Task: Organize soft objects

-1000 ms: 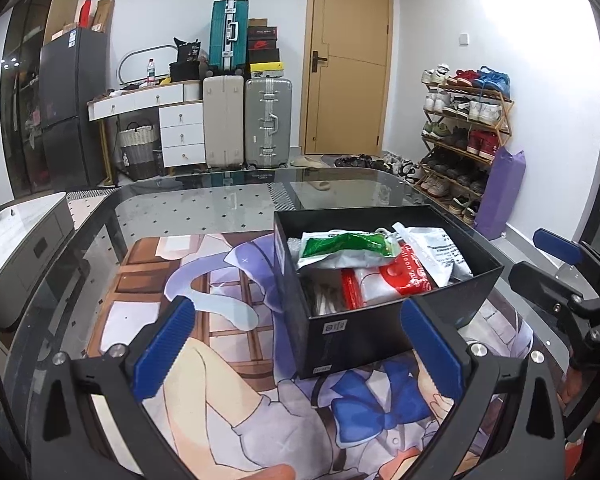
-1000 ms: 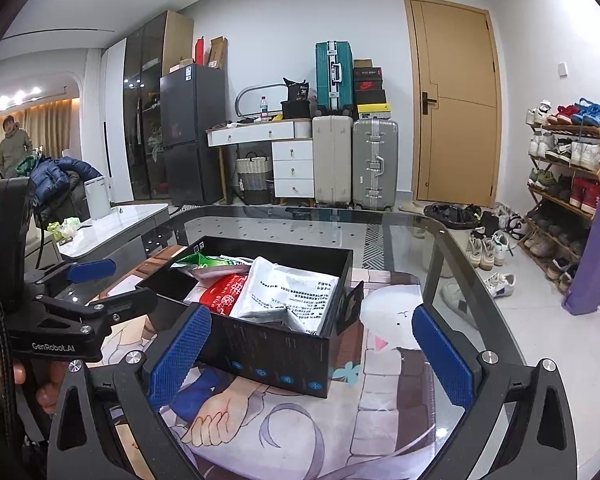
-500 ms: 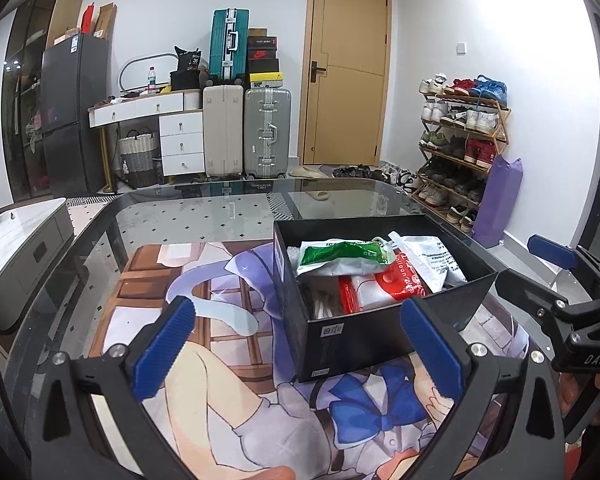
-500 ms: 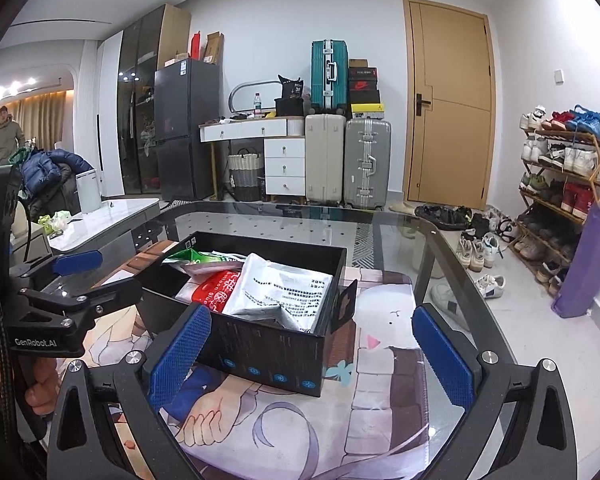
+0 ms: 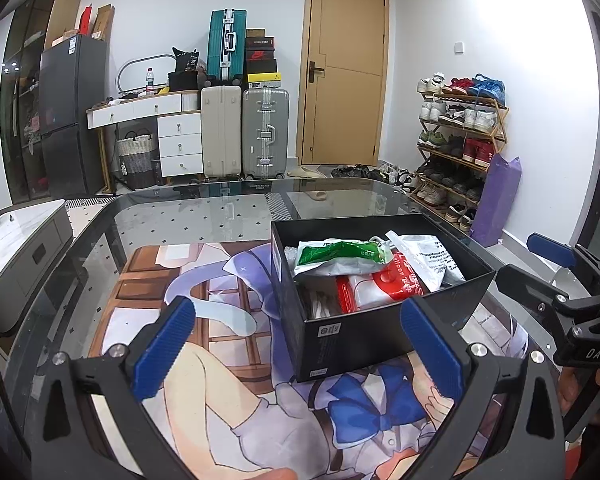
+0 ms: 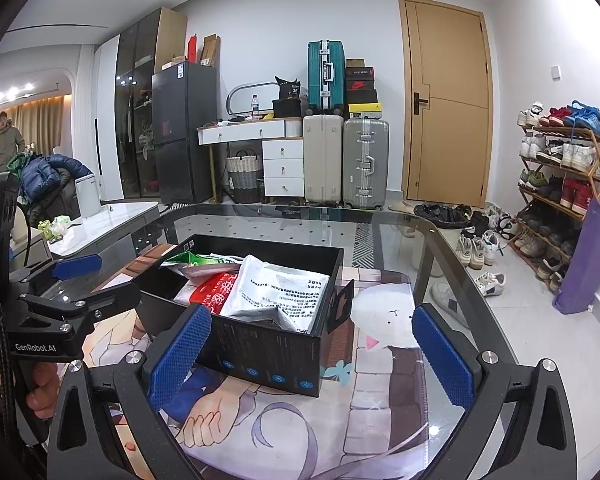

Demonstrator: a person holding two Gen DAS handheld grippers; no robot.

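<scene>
A black open box [image 5: 352, 340] [image 6: 268, 348] stands on a printed mat on the glass table. Inside lie a green pouch [image 5: 340, 252] [image 6: 188, 259], a red-and-white pack [image 5: 388, 286] [image 6: 216, 290] and a white printed bag [image 5: 428, 252] [image 6: 284, 286]. My left gripper [image 5: 300, 354] is open and empty, held above the mat in front of the box. My right gripper [image 6: 312, 352] is open and empty, near the box's right front corner. Each gripper shows in the other's view, the right one [image 5: 540, 272] and the left one [image 6: 80, 280], flanking the box.
The printed mat [image 5: 204, 344] covers the near part of the glass table [image 5: 204, 208]. Suitcases [image 5: 244, 132], a white desk, a door and a shoe rack [image 5: 460, 136] stand beyond. A low grey cabinet [image 5: 24, 256] is to the left. A person [image 6: 6, 142] stands far left.
Both grippers have drawn back and up slightly from the box; the view has tilted upward a little. Both stay open and empty. The box contents have not moved.
</scene>
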